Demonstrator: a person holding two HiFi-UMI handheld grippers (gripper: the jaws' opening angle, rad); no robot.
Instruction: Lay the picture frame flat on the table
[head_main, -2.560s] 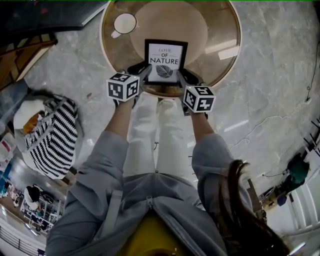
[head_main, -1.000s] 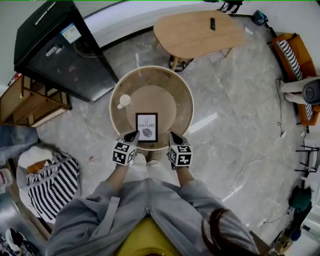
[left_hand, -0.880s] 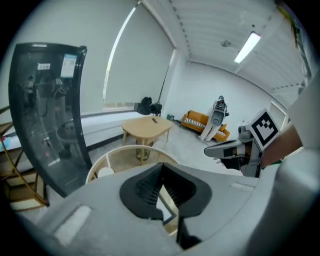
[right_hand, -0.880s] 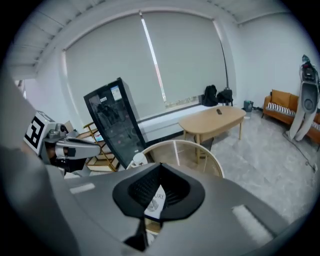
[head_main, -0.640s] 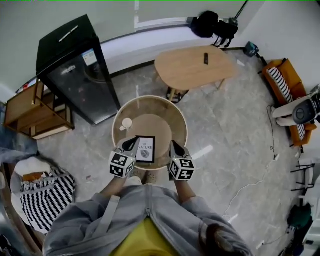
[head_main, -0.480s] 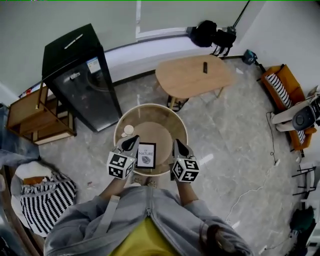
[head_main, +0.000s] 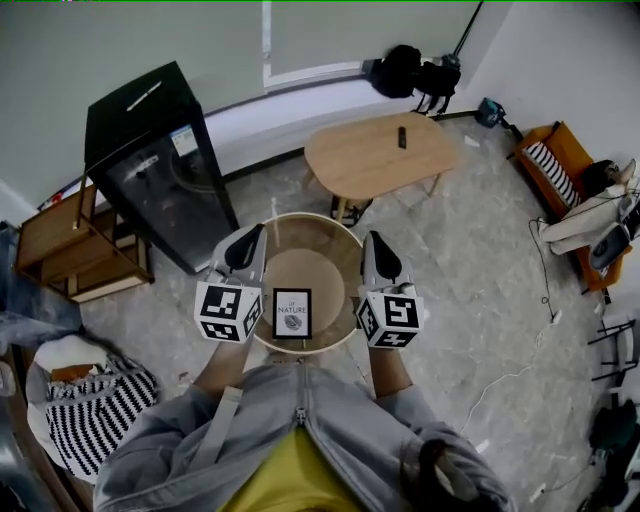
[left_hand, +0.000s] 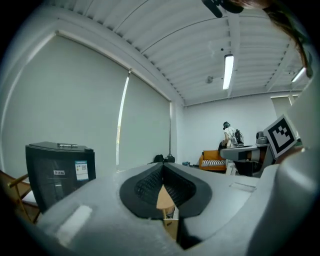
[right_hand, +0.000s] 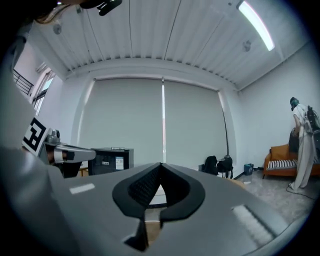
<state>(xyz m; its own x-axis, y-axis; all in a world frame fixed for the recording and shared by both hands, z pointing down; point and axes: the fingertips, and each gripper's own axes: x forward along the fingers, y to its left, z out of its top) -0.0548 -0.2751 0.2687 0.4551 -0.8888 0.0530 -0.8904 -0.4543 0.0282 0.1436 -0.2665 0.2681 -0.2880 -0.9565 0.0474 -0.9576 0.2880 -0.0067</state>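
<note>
— What is the left gripper (head_main: 250, 240) doing?

— It is hanging in the air above the left edge of the round table (head_main: 318, 218), pointing out level into the room. In its own view the left gripper (left_hand: 162, 176) is keeping its jaws pressed together, with nothing pinched between them and nothing touching them.

— And the picture frame (head_main: 292, 313)?

— It is lying flat, face up, on the near part of the round table. In the head view it is sitting between the two grippers, well below them, and neither is touching it.

— The right gripper (head_main: 376, 250)?

— Same story. It is hovering over the table's right edge, and the right gripper (right_hand: 160, 181) is showing its jaws fully closed on nothing, facing the window blind.

— What is differing from a couple of seconds back?

— Then both grippers were sitting low at the frame's bottom corners, right against it. Since then they have been lifting away and spreading apart, the frame is staying where it was laid, and the head view is taking in far more of the room: the black cabinet (head_main: 160, 170) at the left and the oval wooden table (head_main: 370, 155) beyond.
</note>
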